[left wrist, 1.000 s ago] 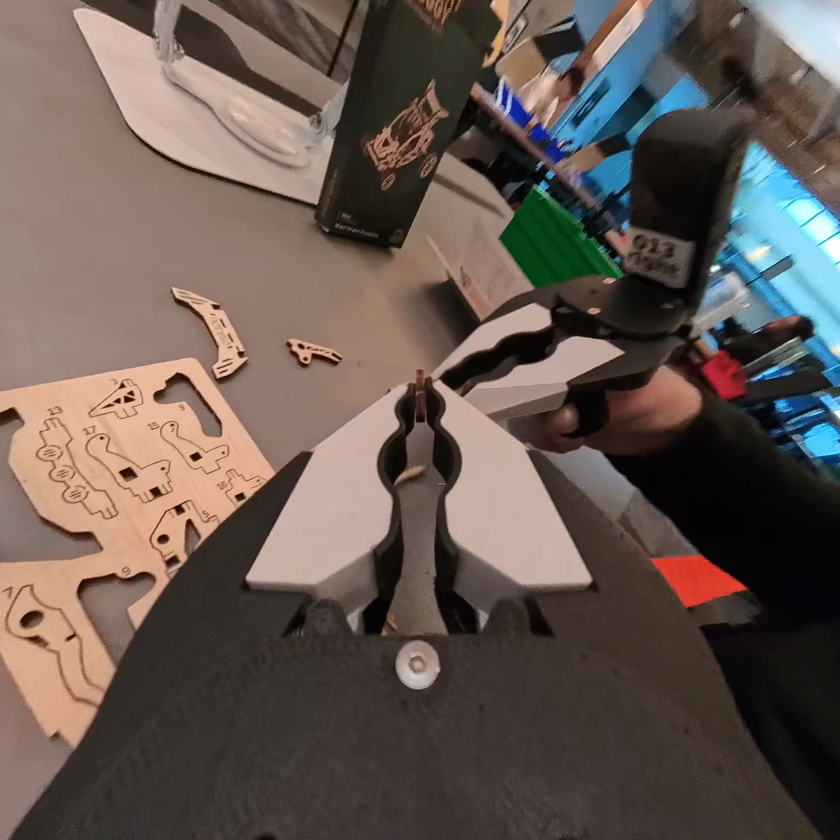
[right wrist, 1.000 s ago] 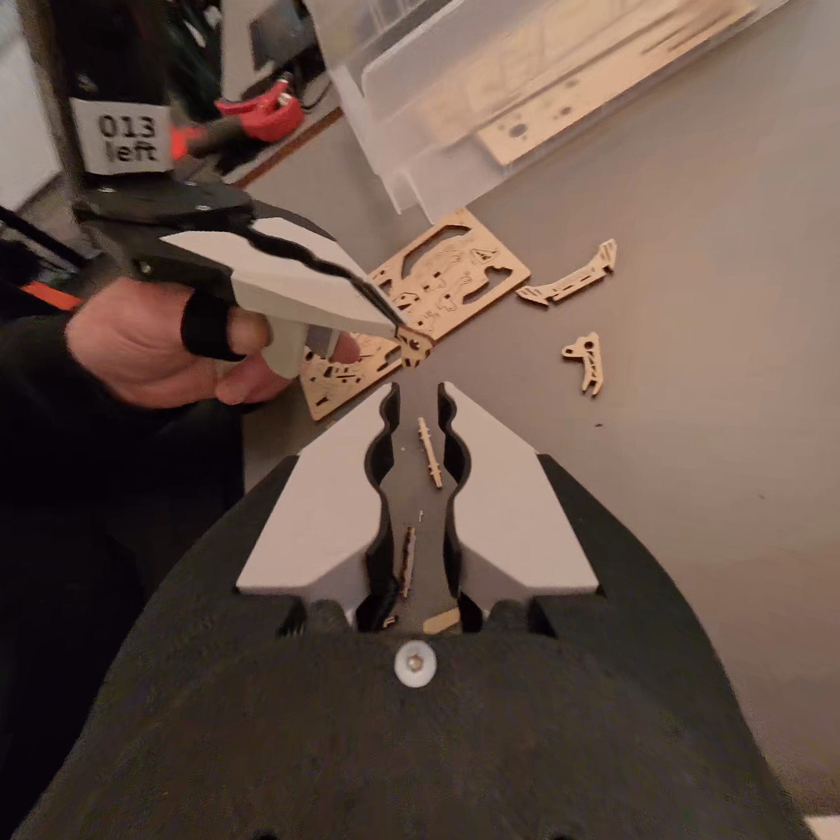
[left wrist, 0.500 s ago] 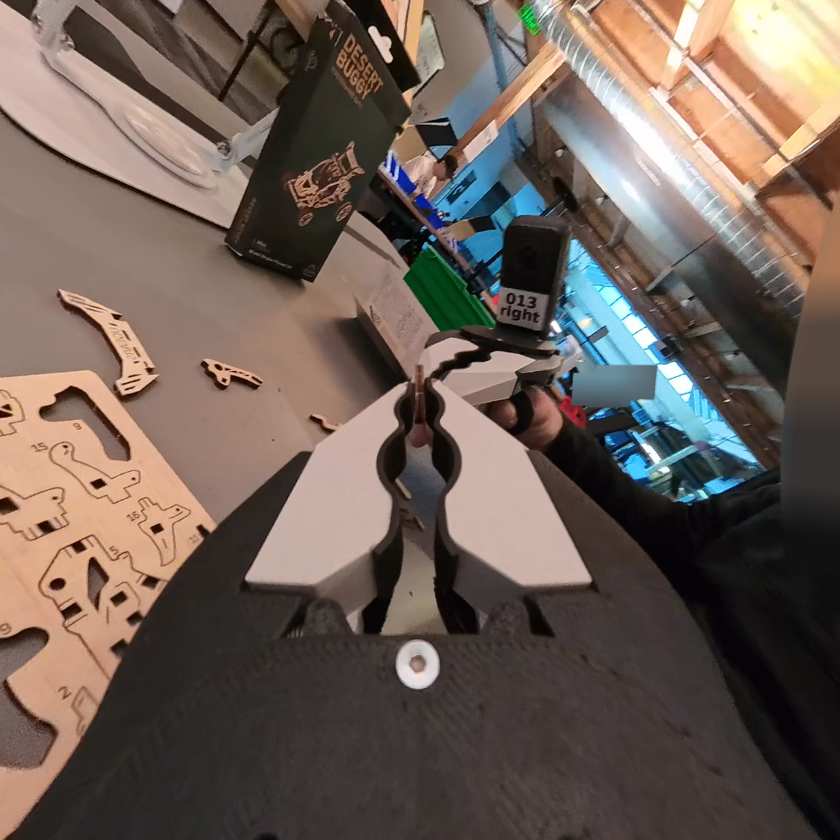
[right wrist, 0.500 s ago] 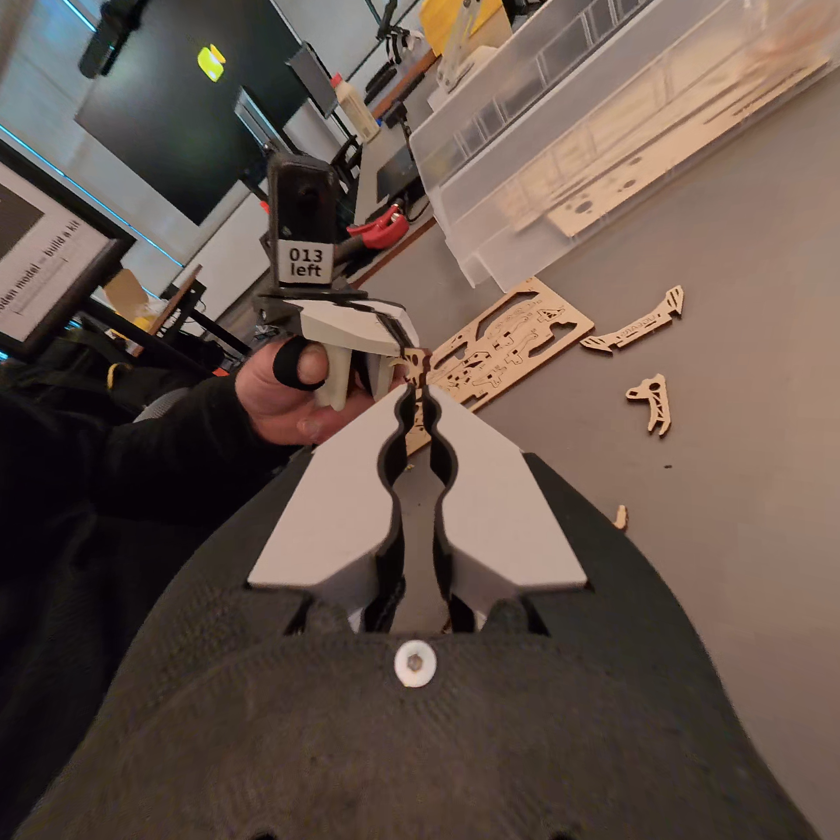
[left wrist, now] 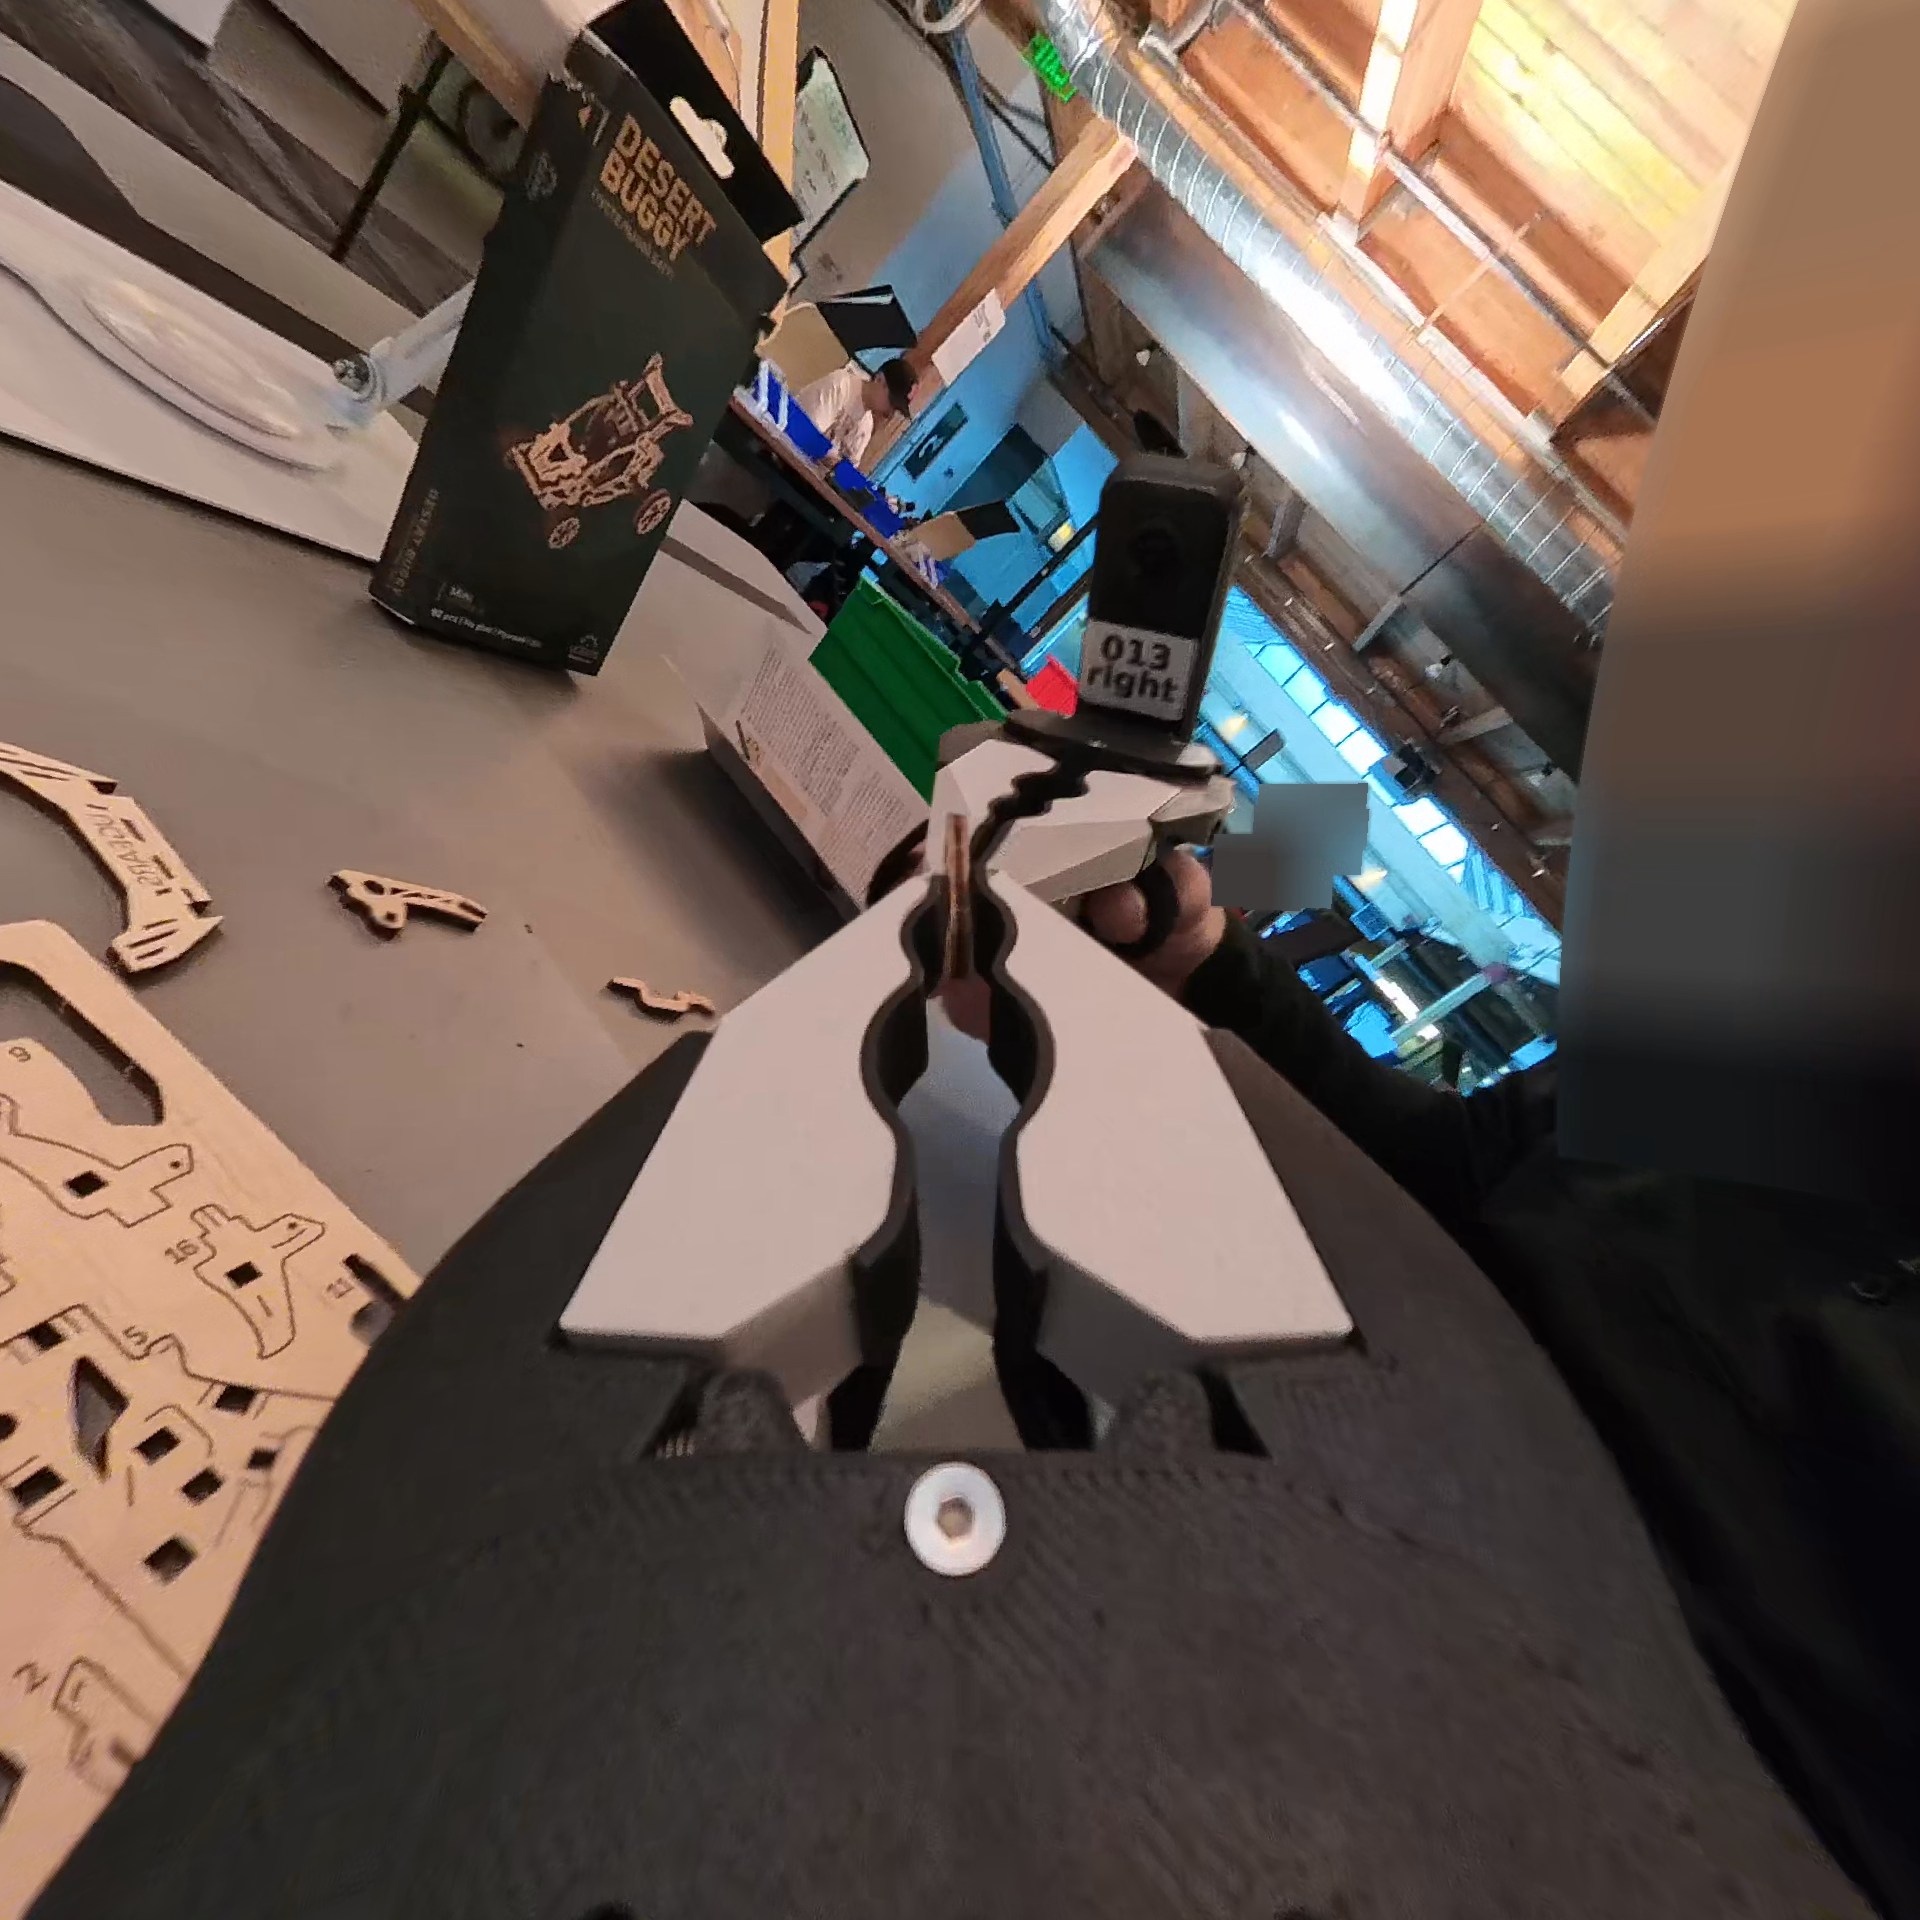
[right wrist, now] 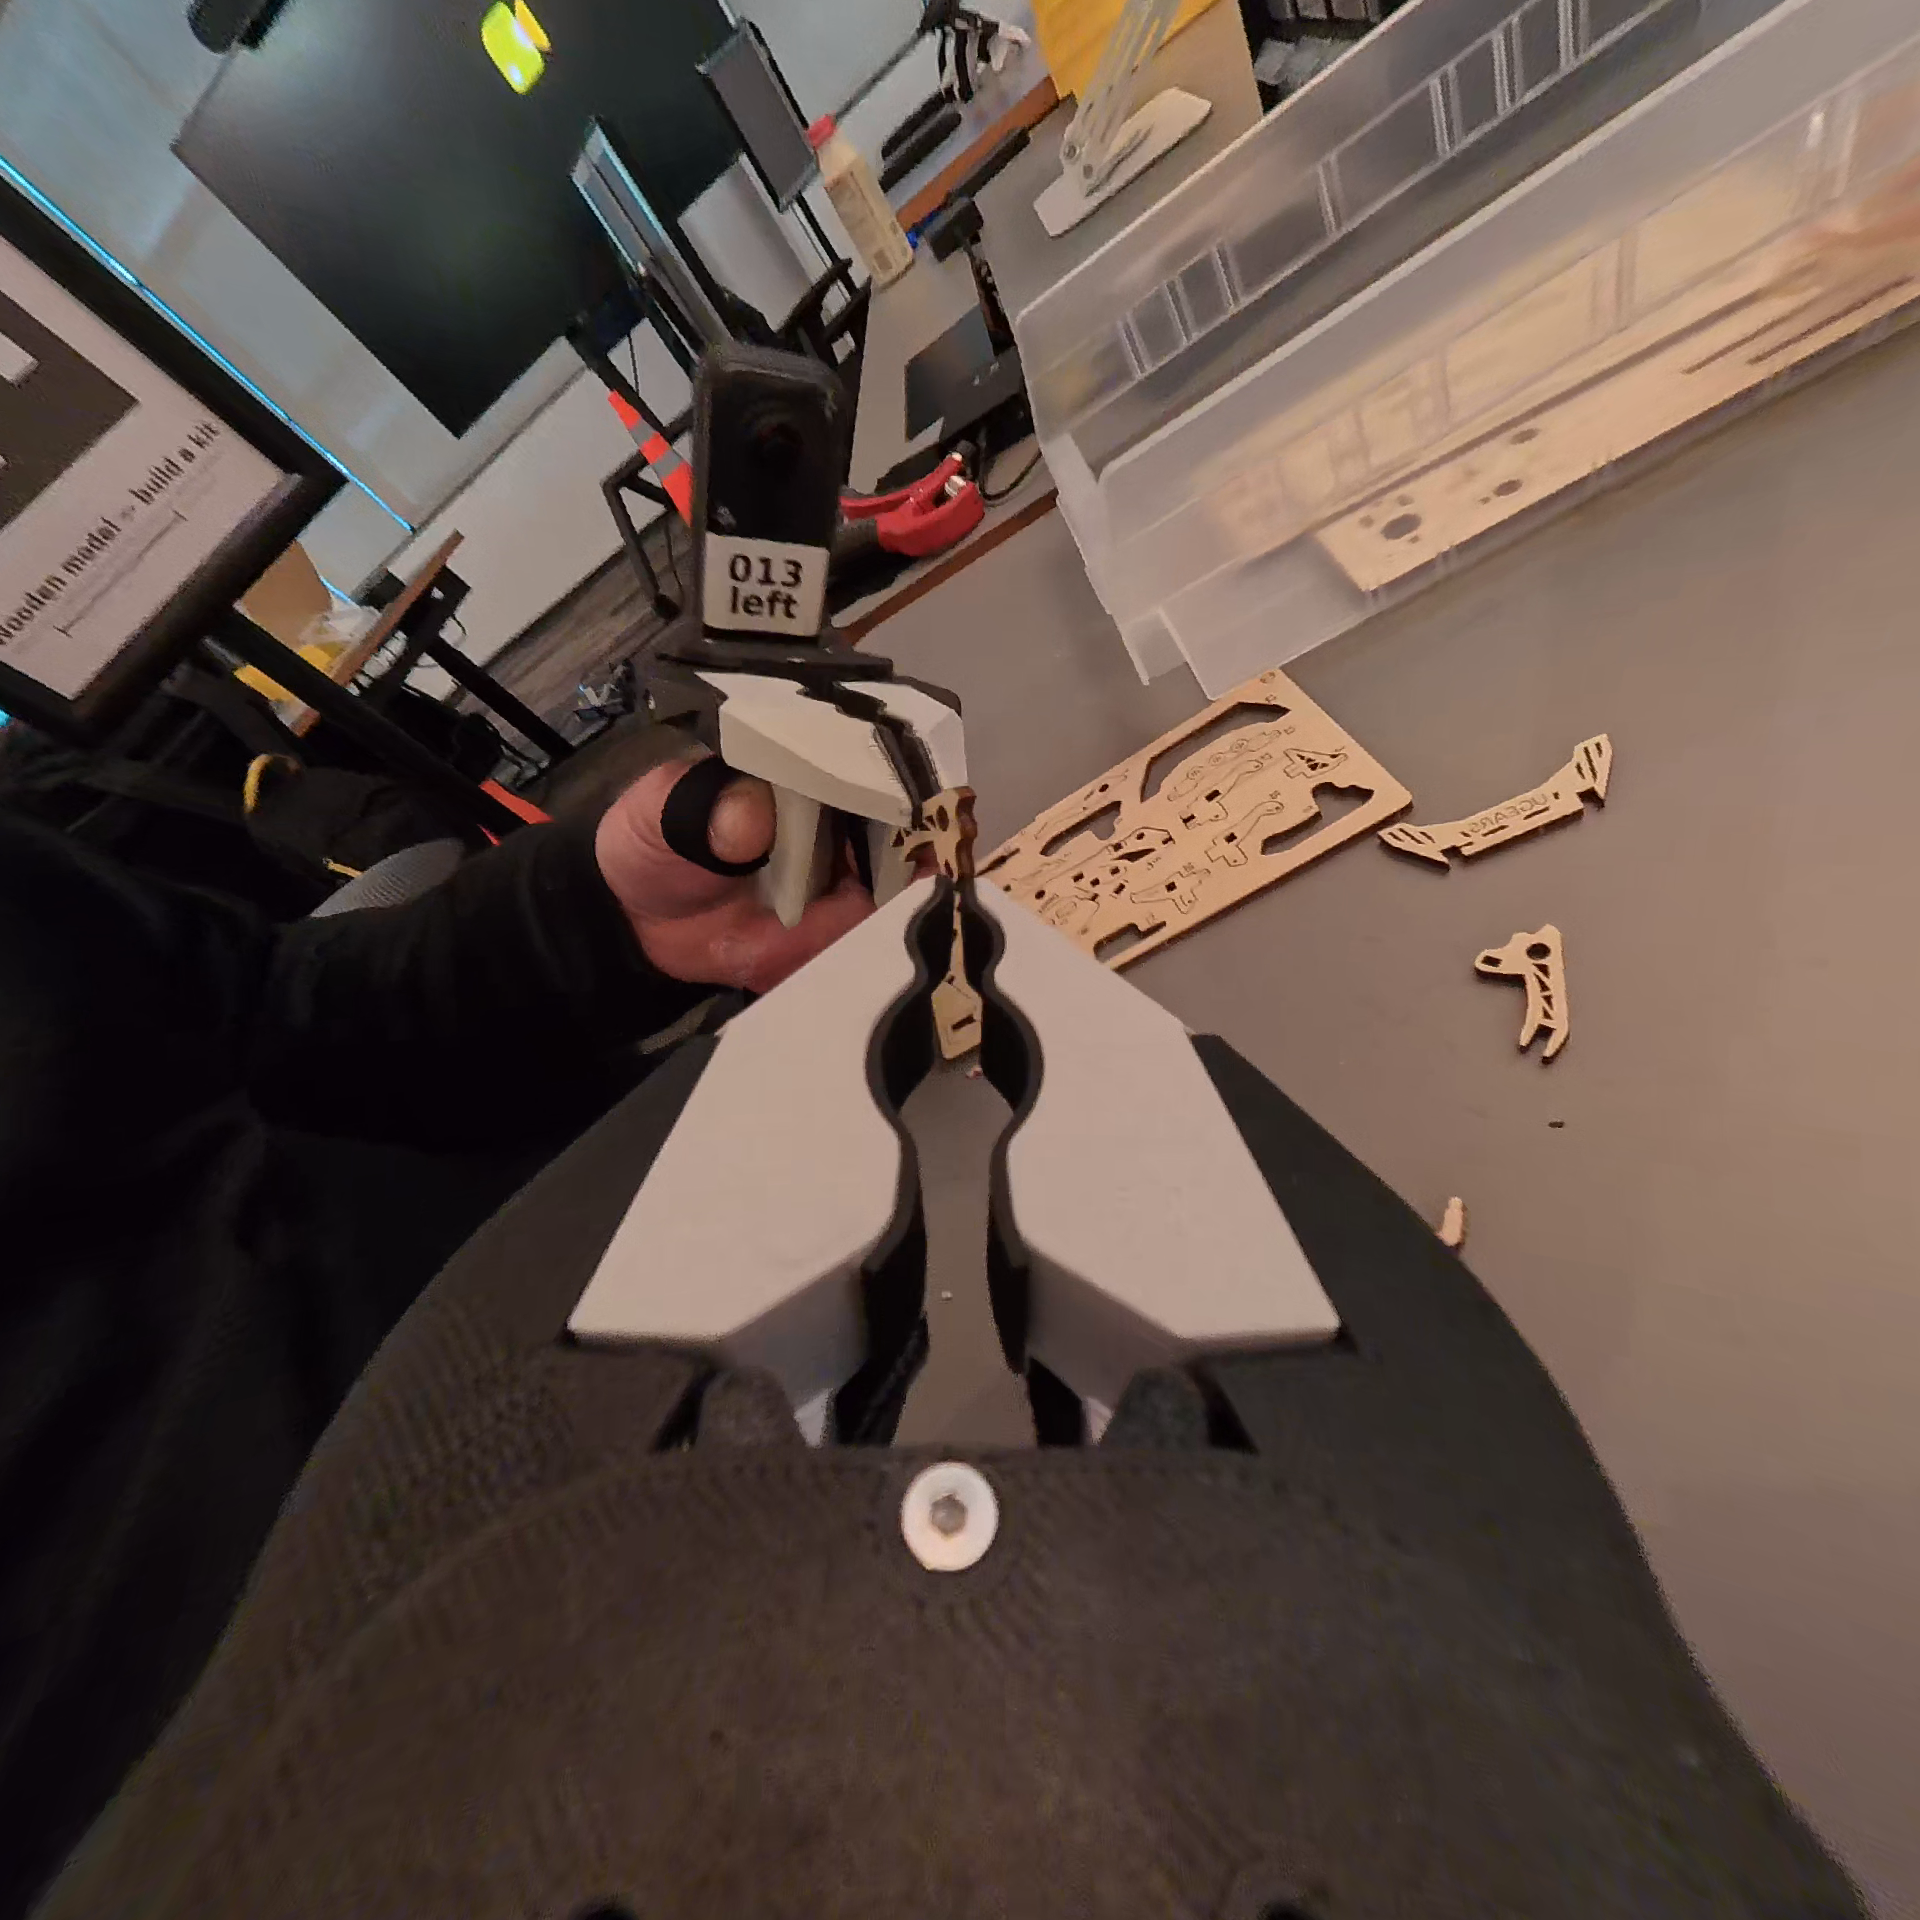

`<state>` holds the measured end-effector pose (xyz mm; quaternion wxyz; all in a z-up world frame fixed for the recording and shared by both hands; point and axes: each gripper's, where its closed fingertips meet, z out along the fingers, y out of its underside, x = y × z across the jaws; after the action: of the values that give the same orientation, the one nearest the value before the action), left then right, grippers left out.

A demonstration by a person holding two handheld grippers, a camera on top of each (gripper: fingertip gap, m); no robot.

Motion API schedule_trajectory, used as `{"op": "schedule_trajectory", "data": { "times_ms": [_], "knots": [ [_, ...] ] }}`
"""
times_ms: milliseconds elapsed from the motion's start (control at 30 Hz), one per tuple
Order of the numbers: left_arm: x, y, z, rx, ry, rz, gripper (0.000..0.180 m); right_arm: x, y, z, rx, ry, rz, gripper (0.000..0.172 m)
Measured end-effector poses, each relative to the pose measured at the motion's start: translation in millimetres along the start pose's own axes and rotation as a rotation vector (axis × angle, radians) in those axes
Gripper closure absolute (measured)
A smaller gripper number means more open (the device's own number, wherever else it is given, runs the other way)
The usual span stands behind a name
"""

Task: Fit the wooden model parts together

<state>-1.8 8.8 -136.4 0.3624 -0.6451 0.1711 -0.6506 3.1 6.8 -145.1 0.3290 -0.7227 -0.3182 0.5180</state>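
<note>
Both grippers have risen off the grey table (right wrist: 1558, 1039) since a second ago, when the right one stood open low over a thin wooden strip; now they meet in the air, tip to tip.

Left gripper (left wrist: 956, 904) is clamped on a small flat wooden piece (left wrist: 956, 894), seen edge-on at 12 o'clock from its tips. Right gripper (right wrist: 954, 894) is closed on a thin wooden strip (right wrist: 954, 914), which pokes out toward the other piece at its 12 o'clock. In the right wrist view the left gripper's piece shows its cut-out face, touching or just beside the strip's end.

The step in hand looks like the joining itself: strip into a slot of the piece. Next, the strip's end must line up squarely with the slot, then be pushed straight in without twisting. The punched wooden sheet (right wrist: 1195, 831) and loose parts (right wrist: 1522, 987) lie on the table around 2 o'clock.
</note>
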Motion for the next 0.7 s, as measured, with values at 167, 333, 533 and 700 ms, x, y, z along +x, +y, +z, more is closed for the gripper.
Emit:
{"op": "schedule_trajectory", "data": {
  "times_ms": [167, 333, 533, 700],
  "knots": [
    [6, -1, 1, 0.041, 0.058, -0.066, 0.179, -5, -6, -4, 0.099, -0.058, 0.059, 0.168],
    [8, 0, 2, 0.074, 0.096, -0.116, 0.179, -9, -5, -2, 0.106, -0.079, 0.073, 0.169],
    [9, 1, 2, 0.046, 0.085, -0.066, 0.172, -13, -3, -3, 0.057, -0.078, 0.045, 0.17],
    [14, 8, 8, -0.094, 0.016, 0.126, 0.162, -19, 2, -5, -0.075, -0.098, -0.03, 0.17]
  ]
}}
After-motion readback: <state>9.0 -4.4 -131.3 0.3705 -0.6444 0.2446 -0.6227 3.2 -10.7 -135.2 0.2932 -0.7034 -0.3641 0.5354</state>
